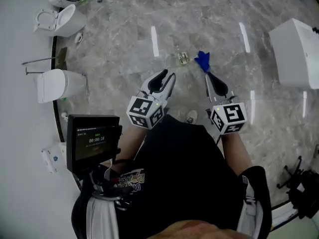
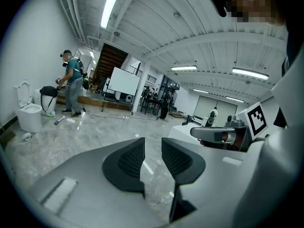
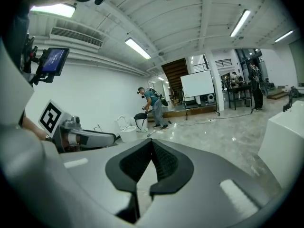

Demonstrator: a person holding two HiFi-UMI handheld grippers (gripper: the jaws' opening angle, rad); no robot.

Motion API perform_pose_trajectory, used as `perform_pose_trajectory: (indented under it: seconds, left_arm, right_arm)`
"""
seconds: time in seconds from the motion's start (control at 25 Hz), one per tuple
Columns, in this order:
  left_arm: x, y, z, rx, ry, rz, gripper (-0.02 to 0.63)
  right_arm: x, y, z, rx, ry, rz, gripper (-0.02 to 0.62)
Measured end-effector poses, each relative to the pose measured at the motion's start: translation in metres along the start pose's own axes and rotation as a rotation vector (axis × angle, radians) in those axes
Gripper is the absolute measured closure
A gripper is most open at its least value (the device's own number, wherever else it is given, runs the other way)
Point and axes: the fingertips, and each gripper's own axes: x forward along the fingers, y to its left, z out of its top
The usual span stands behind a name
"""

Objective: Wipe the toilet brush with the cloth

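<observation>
A blue cloth (image 1: 203, 60) lies crumpled on the grey marble floor, just beyond the tip of my right gripper (image 1: 208, 75). That gripper is shut, its pads meet with nothing between them (image 3: 152, 148). My left gripper (image 1: 168, 75) is held beside it at the same height, and its jaws stand apart with only the floor showing through the gap (image 2: 153, 148). A small pale object (image 1: 183, 58) sits on the floor left of the cloth, too small to identify. I cannot make out a toilet brush for certain in any view.
Two white toilets (image 1: 60, 20) (image 1: 55, 85) stand along the left wall. A white box (image 1: 296, 54) stands at the right. A small screen (image 1: 92, 141) hangs on the wearer's rig. Far off, a person (image 2: 72, 82) works near another toilet (image 2: 29, 115).
</observation>
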Motion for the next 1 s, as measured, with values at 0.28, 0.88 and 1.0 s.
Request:
perform_pose_trajectory:
  seconds: [0.28,0.88,1.0]
  left_arm:
    - [0.006,-0.012,-0.035,-0.169,0.066,-0.053,0.497]
    - [-0.086,0.009,-0.002,-0.122,0.004,-0.202,0.505]
    - [-0.128,0.027,-0.007,-0.116,-0.017,-0.213,0.505]
  right_arm:
    - [-0.026,-0.005,-0.015,0.069,-0.020,-0.047,0.594]
    - [-0.042,0.106,0.006,0.048,-0.046,-0.147,0.594]
    - [-0.034,0.155,-0.002,0.041,-0.035,-0.136,0.594]
